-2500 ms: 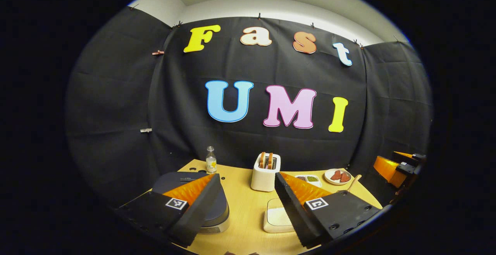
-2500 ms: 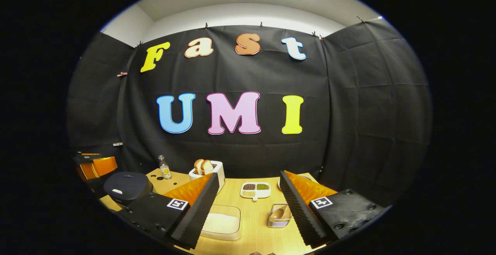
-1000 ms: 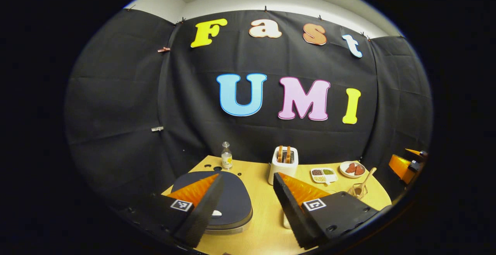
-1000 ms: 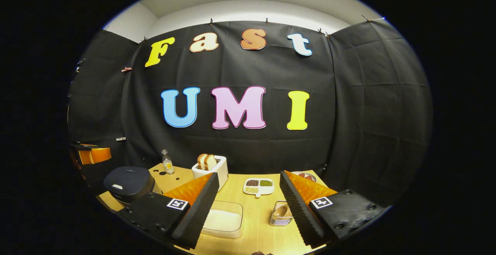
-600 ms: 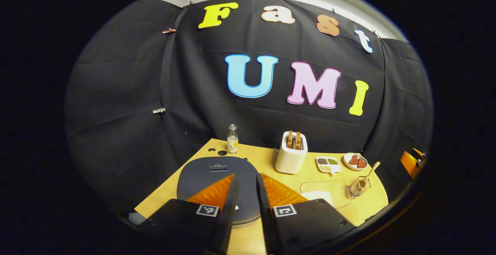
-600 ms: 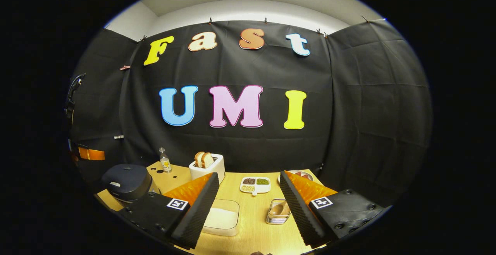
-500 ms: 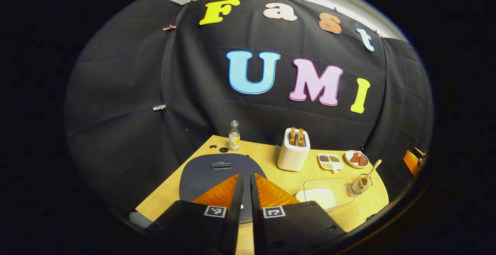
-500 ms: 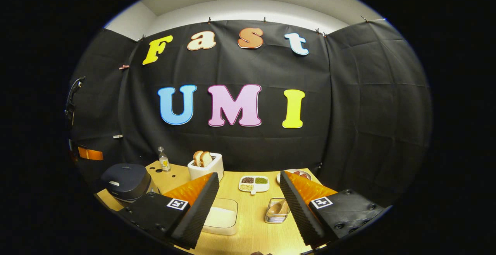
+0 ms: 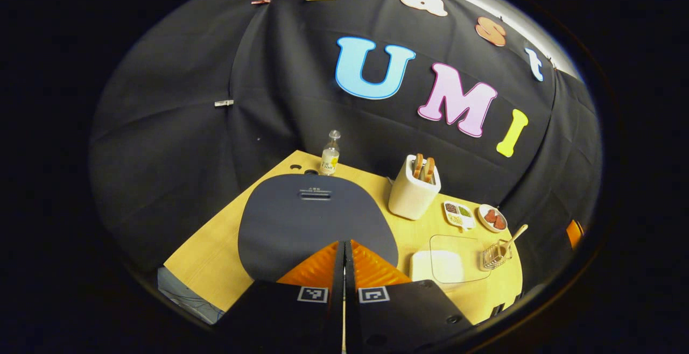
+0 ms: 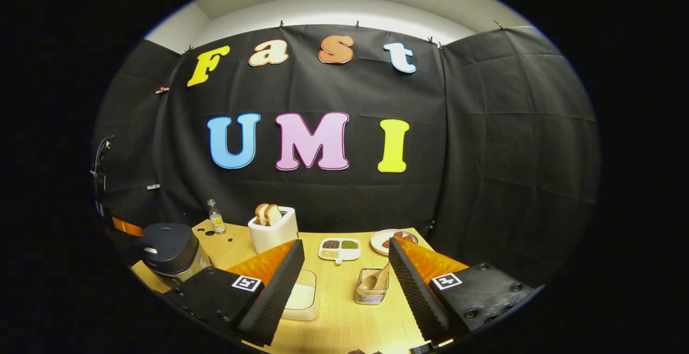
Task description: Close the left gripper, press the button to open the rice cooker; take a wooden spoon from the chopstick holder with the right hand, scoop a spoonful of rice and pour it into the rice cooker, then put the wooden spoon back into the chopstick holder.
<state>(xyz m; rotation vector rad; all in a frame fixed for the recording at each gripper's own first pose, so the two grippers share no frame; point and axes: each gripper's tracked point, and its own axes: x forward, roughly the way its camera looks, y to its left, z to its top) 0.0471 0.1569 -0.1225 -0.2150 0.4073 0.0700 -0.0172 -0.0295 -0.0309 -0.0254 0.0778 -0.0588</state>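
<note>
The dark blue rice cooker stands with its lid down at the table's left. My left gripper is shut with nothing between its fingers, its tips over the front of the lid; they hide the button. In the right gripper view the rice cooker shows a pale button at its front. My right gripper is open and holds nothing, hanging above the table before the wire chopstick holder. The wooden spoon stands in that holder. The clear rice container lies left of it.
A white toaster with bread, a small bottle, a divided dish of beans and a plate line the back of the wooden table. In the left gripper view the chopstick holder and rice container sit at right.
My left gripper has gone from open to shut, risen and tilted down over the cooker lid. The right gripper has shifted slightly and stays open.
</note>
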